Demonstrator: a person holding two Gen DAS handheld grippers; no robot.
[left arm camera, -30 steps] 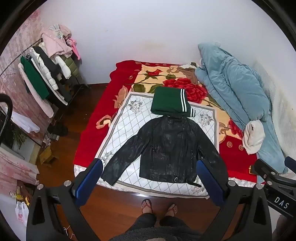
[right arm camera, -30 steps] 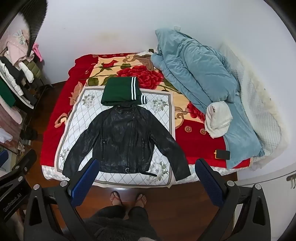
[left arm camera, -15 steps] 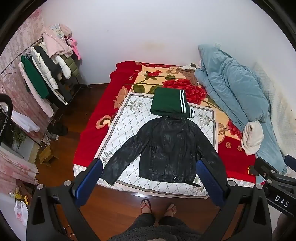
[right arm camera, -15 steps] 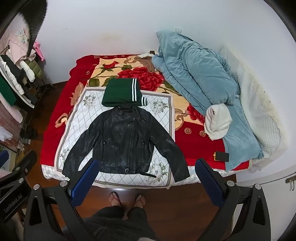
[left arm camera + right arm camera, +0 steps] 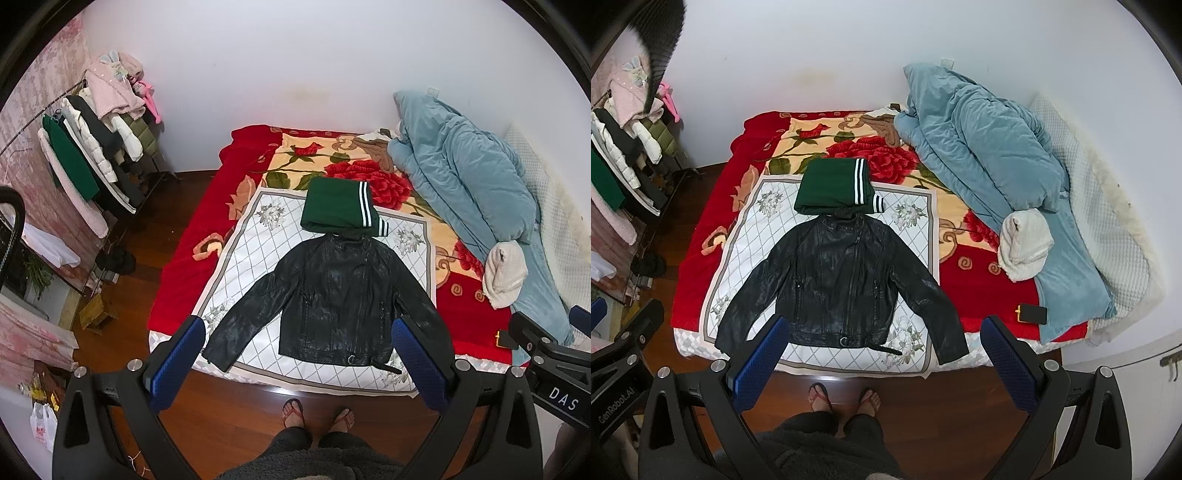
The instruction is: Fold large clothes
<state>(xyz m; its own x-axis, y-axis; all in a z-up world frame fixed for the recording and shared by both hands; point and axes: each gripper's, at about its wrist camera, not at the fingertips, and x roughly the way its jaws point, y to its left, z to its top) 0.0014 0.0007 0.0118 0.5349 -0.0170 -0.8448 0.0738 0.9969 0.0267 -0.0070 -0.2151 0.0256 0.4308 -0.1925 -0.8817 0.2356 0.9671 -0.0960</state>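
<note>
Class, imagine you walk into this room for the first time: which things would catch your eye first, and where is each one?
The black leather jacket lies spread flat, sleeves out, on the white patterned cloth at the near end of the bed. Just beyond its collar sits a folded green garment with white stripes. A rumpled blue quilt is heaped along the bed's right side over the red rose blanket.

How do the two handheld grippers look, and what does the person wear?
Both the left gripper and right gripper have black frames, blue finger pads and silver bolts. The person wears dark fuzzy clothing and flip-flops.
</note>
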